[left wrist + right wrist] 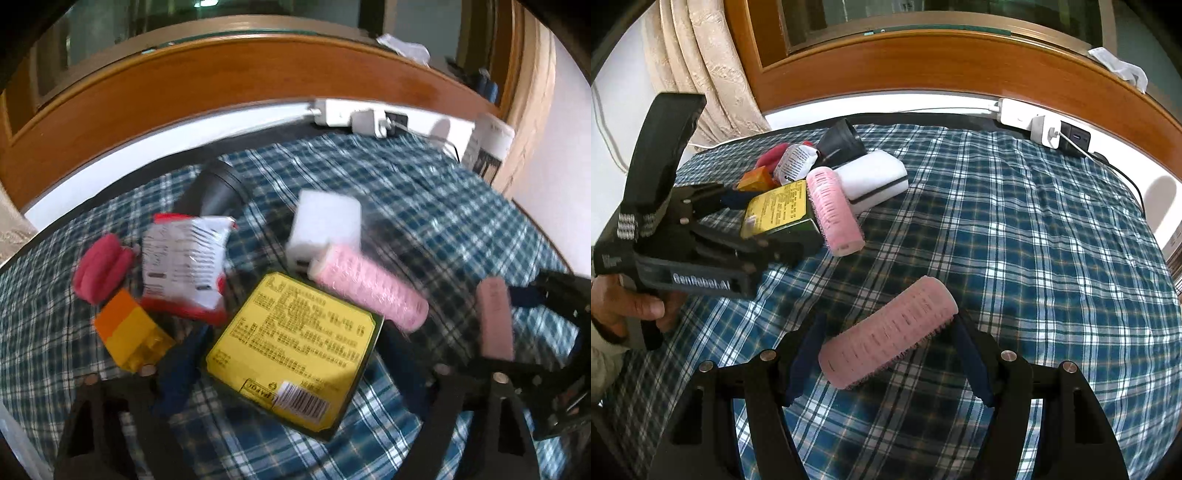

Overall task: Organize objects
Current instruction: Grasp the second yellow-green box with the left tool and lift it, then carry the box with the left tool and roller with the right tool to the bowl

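I hold the right claw point(886, 354) wide — the pink roller point(888, 330) lies loose between its fingers, on the plaid surface point(1015, 240). Left claw point(291, 369) is wide around the yellow box point(291, 354). Risk: off-centre closing would roll the roller away.

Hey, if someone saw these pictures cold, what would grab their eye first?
Probably the pink ribbed hair roller lying between the open fingers of the right gripper, low on the blue checked tablecloth. Next, the cluttered pile at the far left, where a yellow-labelled flat box sits before the left gripper, beside a second pink roller.
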A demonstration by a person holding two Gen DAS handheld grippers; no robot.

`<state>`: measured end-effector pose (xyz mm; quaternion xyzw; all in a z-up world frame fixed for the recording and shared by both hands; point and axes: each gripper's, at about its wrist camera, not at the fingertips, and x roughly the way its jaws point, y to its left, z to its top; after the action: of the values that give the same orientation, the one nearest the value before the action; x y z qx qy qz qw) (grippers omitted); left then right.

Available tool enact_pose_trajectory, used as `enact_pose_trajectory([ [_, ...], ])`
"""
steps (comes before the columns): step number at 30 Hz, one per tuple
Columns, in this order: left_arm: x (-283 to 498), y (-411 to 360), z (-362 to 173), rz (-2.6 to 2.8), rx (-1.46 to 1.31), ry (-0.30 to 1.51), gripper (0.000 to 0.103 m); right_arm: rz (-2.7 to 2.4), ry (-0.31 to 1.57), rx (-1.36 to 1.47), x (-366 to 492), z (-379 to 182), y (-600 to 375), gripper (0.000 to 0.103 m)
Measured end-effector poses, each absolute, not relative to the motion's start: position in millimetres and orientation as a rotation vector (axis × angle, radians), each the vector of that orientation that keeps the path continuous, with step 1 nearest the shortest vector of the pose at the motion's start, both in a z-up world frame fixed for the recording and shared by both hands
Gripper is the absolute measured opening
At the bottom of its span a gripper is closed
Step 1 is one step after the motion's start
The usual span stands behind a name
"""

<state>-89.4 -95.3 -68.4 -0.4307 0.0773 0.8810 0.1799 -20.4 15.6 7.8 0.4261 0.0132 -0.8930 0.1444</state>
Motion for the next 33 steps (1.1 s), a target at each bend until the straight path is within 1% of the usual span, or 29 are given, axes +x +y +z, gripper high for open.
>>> enact_pose_trajectory([
  [5,-82.2,-90.5,-70.0,2.493,-1.205,0.263,0.084,-2.575,0.044,1.229,-20.5,7.7,15.9,0.069],
  [12,-69.4,-93.9,-68.2,2.516,-1.206,0.247,0.080,-2.580,0.037,1.231,-20.1,7.6,15.9,0.069],
  [33,0.9,-157.4,-36.3,2.693,-1.151,0.101,0.079,-2.593,0.022,1.234,-18.8,8.5,17.7,0.068],
])
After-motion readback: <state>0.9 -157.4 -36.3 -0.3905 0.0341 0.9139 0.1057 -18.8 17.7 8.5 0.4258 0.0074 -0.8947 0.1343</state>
